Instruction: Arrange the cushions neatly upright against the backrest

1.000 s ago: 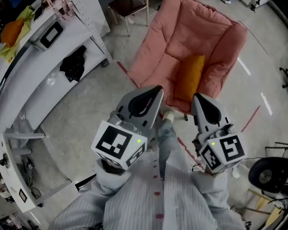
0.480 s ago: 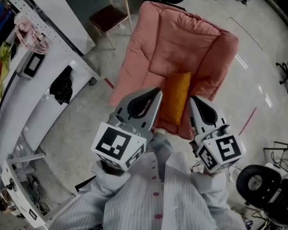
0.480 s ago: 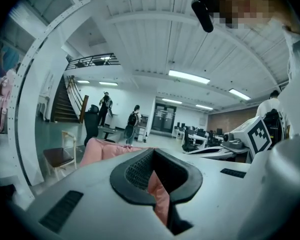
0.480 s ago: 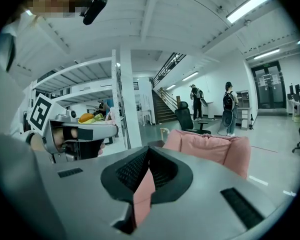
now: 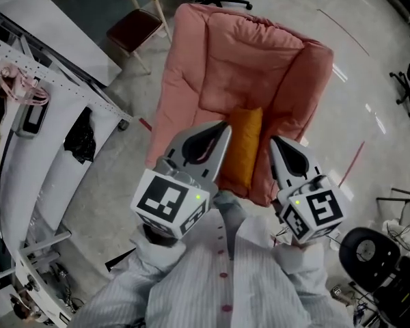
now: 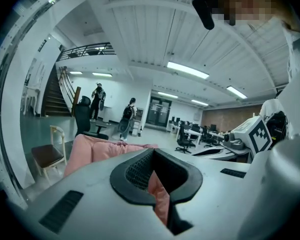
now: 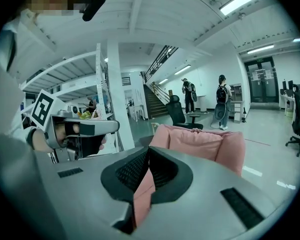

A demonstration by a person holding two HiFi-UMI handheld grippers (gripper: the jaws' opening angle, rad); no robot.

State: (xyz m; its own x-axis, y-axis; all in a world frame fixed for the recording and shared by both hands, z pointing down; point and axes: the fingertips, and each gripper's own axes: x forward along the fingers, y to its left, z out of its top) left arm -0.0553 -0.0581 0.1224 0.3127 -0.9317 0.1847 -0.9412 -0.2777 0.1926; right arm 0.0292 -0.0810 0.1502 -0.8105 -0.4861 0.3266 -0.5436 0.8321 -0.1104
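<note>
The left gripper [image 5: 222, 130] and right gripper [image 5: 276, 144] are held at the person's chest, both with jaws closed and empty. Just beyond them, 1 orange cushion [image 5: 244, 145] lies on the pink armchair's [image 5: 242, 53] seat, running from its front edge toward the backrest.

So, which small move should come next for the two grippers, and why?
Probably open the right gripper and reach it down to the orange cushion. Both it and the left gripper are shut and empty, held near the front of the pink armchair, and the cushion seems to lie flat on the seat, not upright against the backrest.
</note>
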